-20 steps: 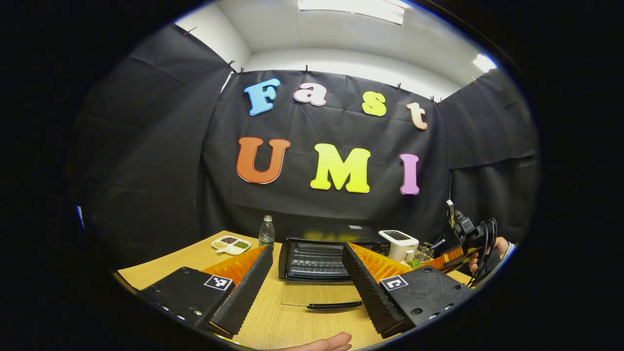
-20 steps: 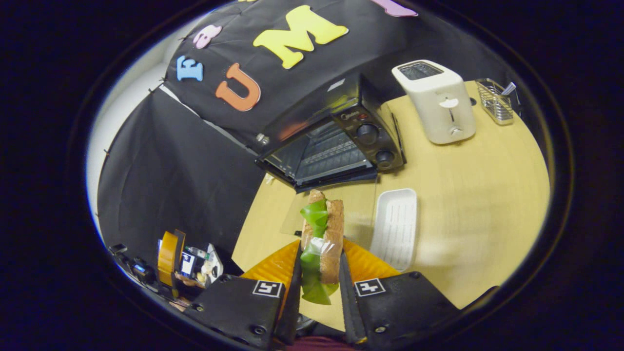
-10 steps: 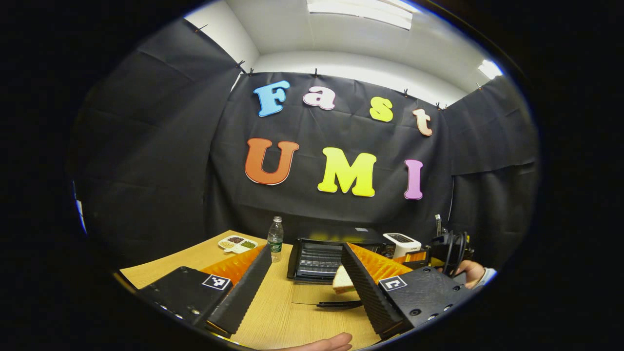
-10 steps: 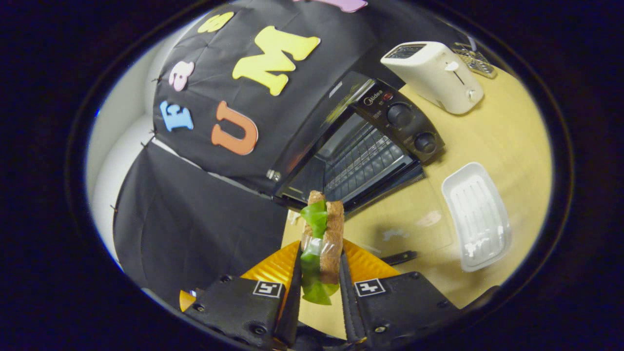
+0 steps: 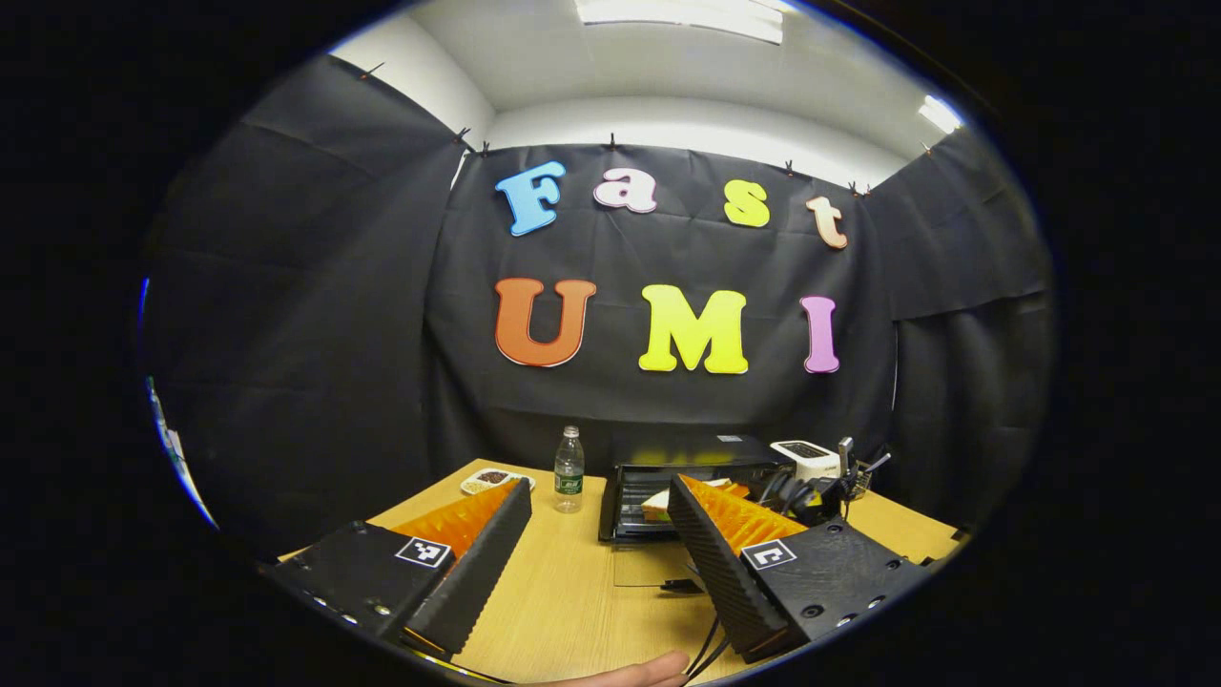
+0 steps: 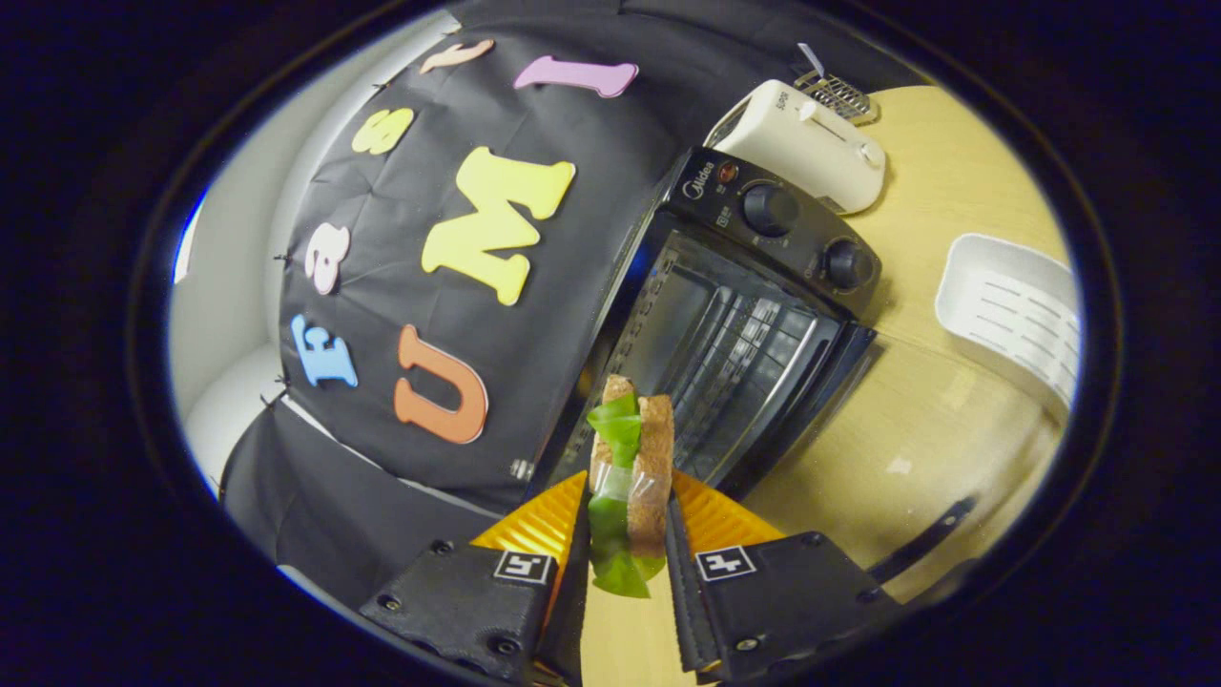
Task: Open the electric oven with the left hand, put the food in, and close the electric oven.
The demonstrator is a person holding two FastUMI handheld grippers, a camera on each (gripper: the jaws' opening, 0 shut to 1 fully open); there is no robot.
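Note:
The black electric oven stands with its glass door dropped flat, the door handle low at the right. My right gripper is shut on a sandwich of brown bread and green lettuce, held on edge just in front of the oven's wire rack. In the left gripper view the oven sits farther off, with the sandwich at its mouth and the right gripper beside it. My left gripper is open with nothing between its fingers, well back from the oven.
A white toaster and a wire holder stand past the oven. A white ribbed tray lies on the wooden table. A water bottle and a divided snack dish sit left of the oven. A hand shows at the bottom edge.
The right gripper has carried the sandwich up to the oven's open mouth. The left gripper has drawn back from the oven, still open.

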